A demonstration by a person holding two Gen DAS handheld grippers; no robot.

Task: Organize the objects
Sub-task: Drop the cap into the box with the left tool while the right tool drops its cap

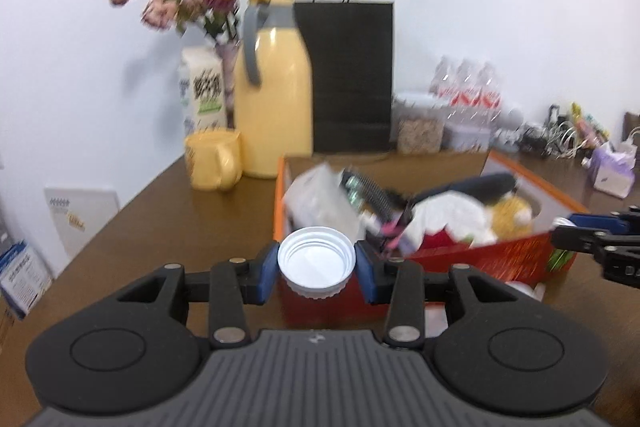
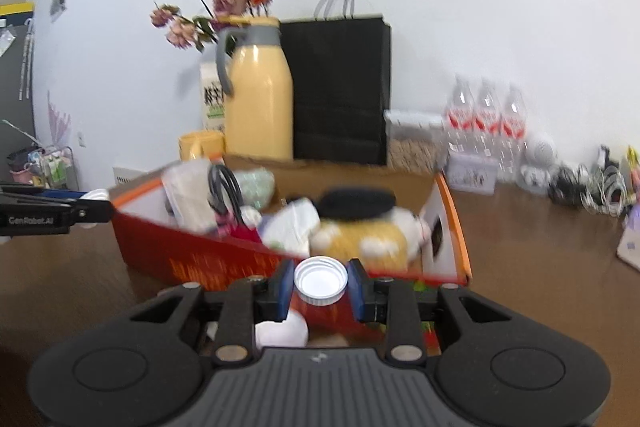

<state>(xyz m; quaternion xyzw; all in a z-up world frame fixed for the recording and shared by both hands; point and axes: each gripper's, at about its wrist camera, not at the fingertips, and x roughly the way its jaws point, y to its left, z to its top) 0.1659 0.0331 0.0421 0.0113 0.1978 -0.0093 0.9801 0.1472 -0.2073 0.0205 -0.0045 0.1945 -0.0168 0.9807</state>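
Note:
My left gripper (image 1: 317,269) is shut on a white screw cap (image 1: 317,261), open side toward the camera, held just before the near wall of an orange-red box (image 1: 500,259). My right gripper (image 2: 320,285) is shut on a second white screw cap (image 2: 320,281) at the near wall of the same box (image 2: 200,259). The box holds a yellow plush toy (image 2: 360,239), white packets, a black cable and other items. The right gripper shows at the right edge of the left wrist view (image 1: 600,239); the left gripper shows at the left edge of the right wrist view (image 2: 52,211).
On the brown table (image 1: 160,219) behind the box stand a yellow thermos jug (image 1: 276,99), a yellow mug (image 1: 214,161), a black paper bag (image 1: 352,75), a carton, a flower vase, water bottles (image 2: 484,123) and tangled cables (image 2: 592,187). A white round object (image 2: 282,333) lies under the right gripper.

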